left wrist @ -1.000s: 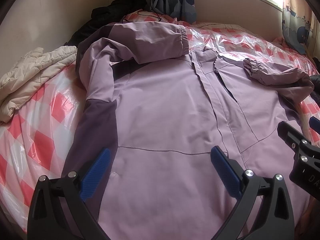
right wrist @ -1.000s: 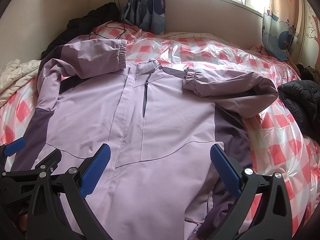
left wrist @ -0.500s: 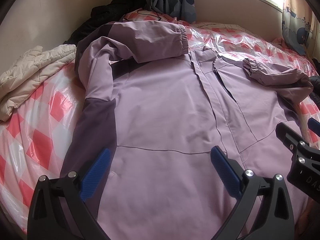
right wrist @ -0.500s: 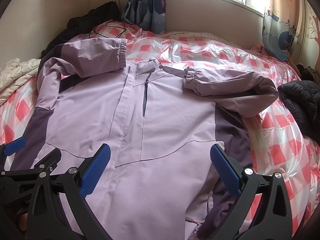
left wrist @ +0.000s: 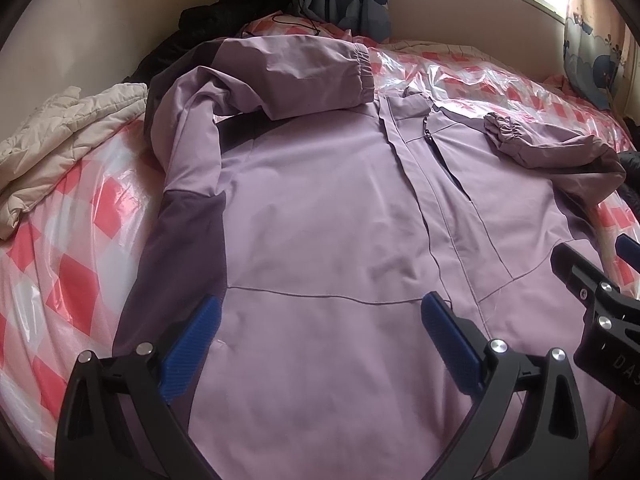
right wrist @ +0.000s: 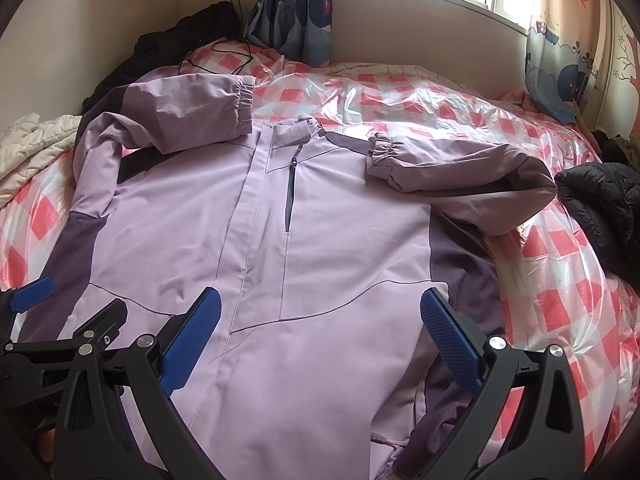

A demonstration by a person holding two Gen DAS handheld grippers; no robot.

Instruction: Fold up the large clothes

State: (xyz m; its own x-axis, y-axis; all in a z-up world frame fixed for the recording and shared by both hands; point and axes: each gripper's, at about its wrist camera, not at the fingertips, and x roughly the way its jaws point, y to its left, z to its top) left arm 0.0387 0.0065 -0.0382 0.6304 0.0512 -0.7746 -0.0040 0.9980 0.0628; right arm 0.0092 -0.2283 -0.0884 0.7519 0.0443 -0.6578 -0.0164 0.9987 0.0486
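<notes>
A large lilac jacket with dark purple side panels lies front up on the bed. Both its sleeves are folded inward across the chest: the left sleeve and the right sleeve. My left gripper hovers open over the jacket's lower left part, nothing between its blue pads. My right gripper is open over the lower right part near the hem. Each gripper shows at the edge of the other's view.
The bed has a pink and white checked cover under clear plastic. A cream quilted blanket lies at the left edge. Dark clothes sit at the right and another dark pile at the far left corner. Curtains and a window stand behind.
Both grippers drifted slightly, with the jacket sitting a little lower and nearer in view. Nothing was grasped or released.
</notes>
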